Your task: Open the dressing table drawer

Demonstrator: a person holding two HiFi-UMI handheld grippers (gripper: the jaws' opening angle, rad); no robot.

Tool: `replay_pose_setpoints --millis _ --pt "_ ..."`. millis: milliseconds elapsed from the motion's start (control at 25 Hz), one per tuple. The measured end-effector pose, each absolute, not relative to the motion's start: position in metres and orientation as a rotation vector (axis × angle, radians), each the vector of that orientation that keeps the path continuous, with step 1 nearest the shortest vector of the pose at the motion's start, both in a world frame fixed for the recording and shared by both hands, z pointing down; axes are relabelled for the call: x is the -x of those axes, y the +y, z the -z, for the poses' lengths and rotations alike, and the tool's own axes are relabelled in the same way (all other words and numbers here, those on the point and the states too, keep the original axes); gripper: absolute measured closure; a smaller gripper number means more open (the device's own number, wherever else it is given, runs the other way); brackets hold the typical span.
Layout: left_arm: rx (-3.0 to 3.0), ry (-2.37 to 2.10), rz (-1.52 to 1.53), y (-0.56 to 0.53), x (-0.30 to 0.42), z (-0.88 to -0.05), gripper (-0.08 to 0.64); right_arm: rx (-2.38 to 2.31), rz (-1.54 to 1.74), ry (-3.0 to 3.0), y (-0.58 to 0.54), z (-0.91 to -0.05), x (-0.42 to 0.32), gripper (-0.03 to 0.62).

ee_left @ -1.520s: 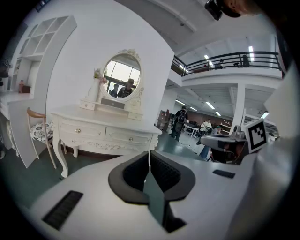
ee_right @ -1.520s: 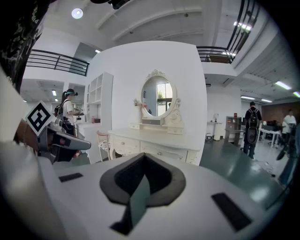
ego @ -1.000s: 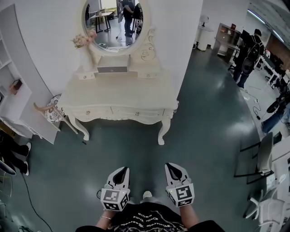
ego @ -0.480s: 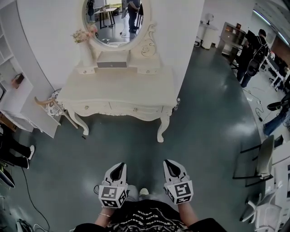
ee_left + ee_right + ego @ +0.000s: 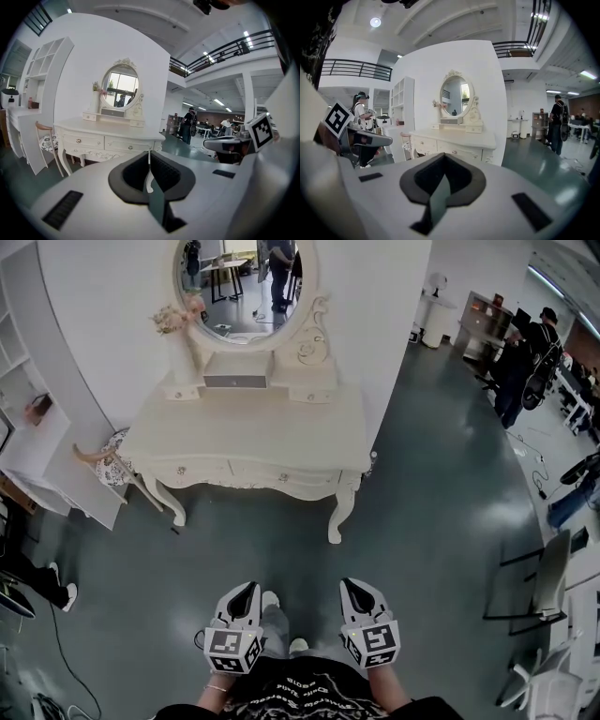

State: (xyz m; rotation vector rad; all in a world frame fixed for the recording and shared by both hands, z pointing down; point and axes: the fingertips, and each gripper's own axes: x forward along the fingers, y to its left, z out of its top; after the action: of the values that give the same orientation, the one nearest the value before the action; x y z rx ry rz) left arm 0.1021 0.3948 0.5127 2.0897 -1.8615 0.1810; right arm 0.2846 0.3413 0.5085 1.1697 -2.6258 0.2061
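Standing well back from the desk (image 5: 246, 432), the person holds both tools low and empty. The left tool (image 5: 246, 589) is clenched on nothing. The drawer (image 5: 267, 474) lies far ahead, between the two tools, its knob (image 5: 281, 477) small. The right tool (image 5: 356, 585) is likewise clenched and bare. The likely trouble: jaws that arrive pressed together would only knock the knob, and a shallow pinch might slip off on the pull. A hard yank could rock the vase (image 5: 178, 357) at the desk's far side.
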Motion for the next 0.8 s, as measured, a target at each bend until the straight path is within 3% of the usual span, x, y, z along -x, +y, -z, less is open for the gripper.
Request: replay_pose_setpoints --millis 800 --pt "-2.191 -1.745 -0.217 0.287 -0.055 -0.519 0.535 -1.211 -0.216 -2.578 0.242 -0.519 -0.234 0.583"
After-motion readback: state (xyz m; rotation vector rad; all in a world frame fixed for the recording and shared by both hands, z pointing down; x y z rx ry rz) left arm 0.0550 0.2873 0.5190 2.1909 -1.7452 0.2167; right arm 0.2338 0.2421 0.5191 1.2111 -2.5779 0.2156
